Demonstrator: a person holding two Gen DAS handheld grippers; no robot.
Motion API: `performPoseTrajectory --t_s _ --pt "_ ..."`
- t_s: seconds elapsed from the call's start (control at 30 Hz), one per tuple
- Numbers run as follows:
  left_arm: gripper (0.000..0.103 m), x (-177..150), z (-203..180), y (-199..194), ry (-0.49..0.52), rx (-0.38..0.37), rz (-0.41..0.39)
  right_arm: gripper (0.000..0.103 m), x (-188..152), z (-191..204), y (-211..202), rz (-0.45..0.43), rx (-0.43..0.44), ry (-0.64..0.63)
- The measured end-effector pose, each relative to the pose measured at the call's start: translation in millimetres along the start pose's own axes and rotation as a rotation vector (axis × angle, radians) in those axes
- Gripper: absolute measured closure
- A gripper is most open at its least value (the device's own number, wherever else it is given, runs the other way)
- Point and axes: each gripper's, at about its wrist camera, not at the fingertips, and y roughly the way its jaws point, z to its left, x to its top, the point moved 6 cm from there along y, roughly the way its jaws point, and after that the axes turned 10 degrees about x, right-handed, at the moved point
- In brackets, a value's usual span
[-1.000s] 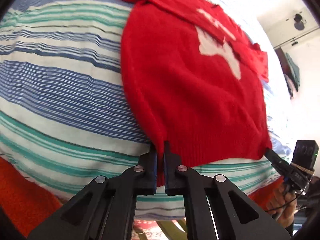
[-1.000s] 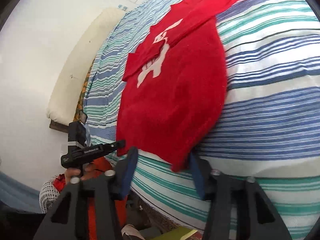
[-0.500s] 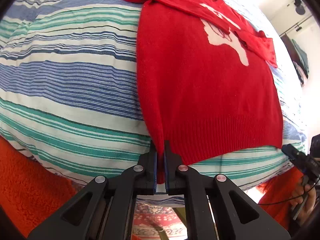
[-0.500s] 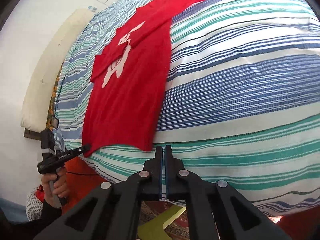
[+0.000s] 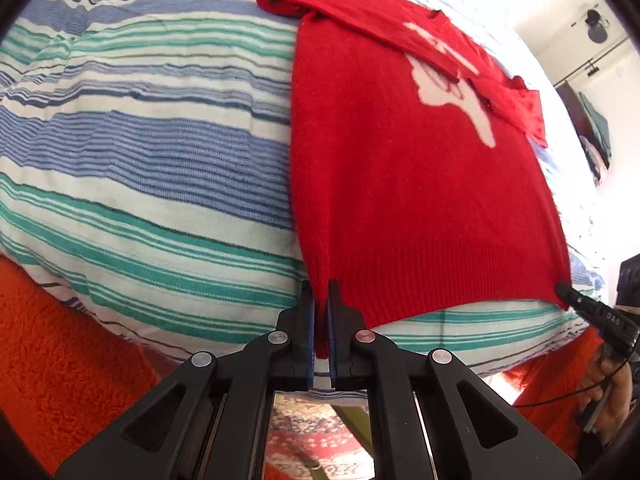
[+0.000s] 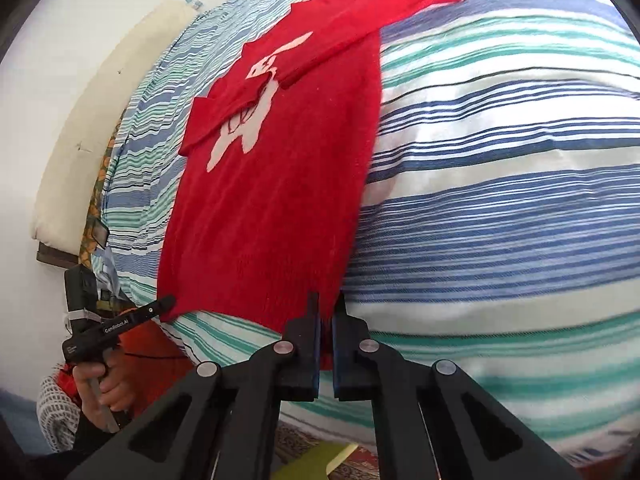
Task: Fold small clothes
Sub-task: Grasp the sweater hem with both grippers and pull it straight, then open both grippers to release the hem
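On the striped bed [image 5: 152, 152] lies the red sweater [image 5: 400, 200], spread flat with its hem toward me and its collar end farthest away. Both sleeves are already folded in across the chest, crossing over the white motif [image 5: 452, 96], so I judge the sleeve stage of the fold done. My left claw [image 5: 320, 320] is clamped on the hem's left corner; I can see red knit running down between the blue pads, with only the thickness of the cloth keeping the jaws apart. My right claw [image 6: 326, 324] grips the hem's other corner in the same way, with the ribbed edge pinched between its pads, and from the left wrist view its dark tip sits right at that far corner. The hem between the two grips looks fairly taut and slightly lifted off the bedding at the edge of the mattress. What is left, as I read it, is the main fold: carrying the hem up and over toward the collar so the body halves on itself, then setting it down and perhaps folding once more. I would want both corners to travel level so the edges line up. No other garments show in either view, so I cannot tell whether more pieces wait.
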Motion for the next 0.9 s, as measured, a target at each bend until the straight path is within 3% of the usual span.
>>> performPoseTrajectory --t_s 0.17,0.6,0.63,0.7,0.73,0.77,0.9 --pt "0.1 1 -1 17 0.019 0.074 0.042 0.1 -6 -26 13 0.04 -0.084 0.027" --pt "0.092 -4 -14 17 0.112 0.193 -0.037 0.1 -10 -22 13 -0.003 -0.137 -0.05" --pt "0.083 -5 -14 14 0.113 0.206 -0.043 0.098 -10 -20 11 -0.004 -0.132 -0.049" --pt "0.049 -8 -10 7 0.106 0.248 -0.049 0.088 -11 -14 6 -0.007 -0.139 -0.06" --pt "0.019 -10 -8 4 0.097 0.272 -0.047 0.08 -12 -12 3 -0.009 -0.152 -0.072" --pt "0.006 -12 -6 1 0.087 0.29 -0.04 0.073 -14 -9 0 -0.01 -0.163 -0.084" --pt "0.007 -21 6 -10 0.055 0.323 -0.013 0.067 -22 -1 -18 -0.03 -0.232 -0.128"
